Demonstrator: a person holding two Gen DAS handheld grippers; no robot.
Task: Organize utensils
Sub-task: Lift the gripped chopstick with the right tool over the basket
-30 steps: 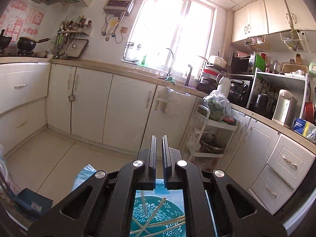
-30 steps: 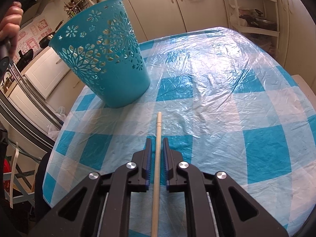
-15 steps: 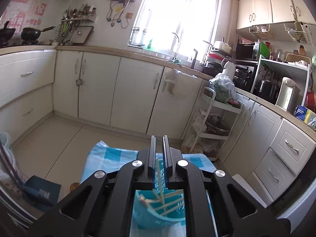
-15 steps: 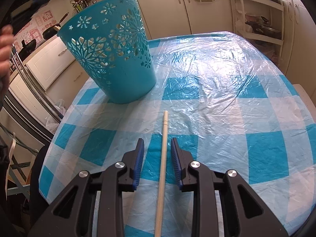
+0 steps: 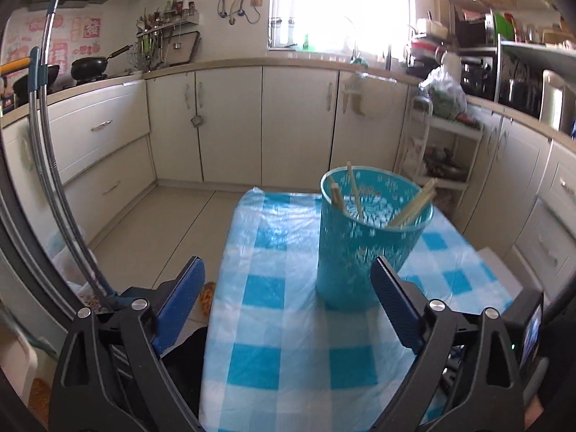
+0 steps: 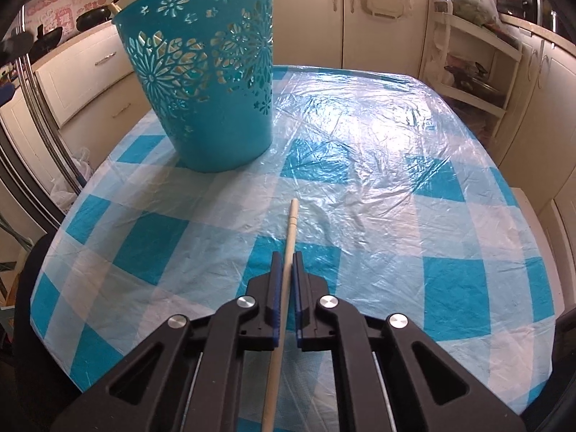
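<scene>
A teal perforated basket (image 5: 363, 244) stands on the blue-checked table (image 5: 273, 324) and holds several wooden chopsticks (image 5: 410, 205). My left gripper (image 5: 288, 277) is open wide and empty, just short of the basket, which sits ahead and a little right. In the right wrist view the basket (image 6: 205, 82) stands at the far left. My right gripper (image 6: 284, 262) is shut on a single chopstick (image 6: 289, 226), which points forward low over the tablecloth (image 6: 378, 165).
Cream kitchen cabinets (image 5: 230, 118) run along the far wall under a window. A white shelf cart (image 5: 442, 151) stands right of the table. A metal chair frame (image 5: 46, 165) rises on the left. The table's edges fall away left and near.
My left gripper has opened wide and drawn back and down from above the basket. My right gripper opened slightly, then closed again on the chopstick.
</scene>
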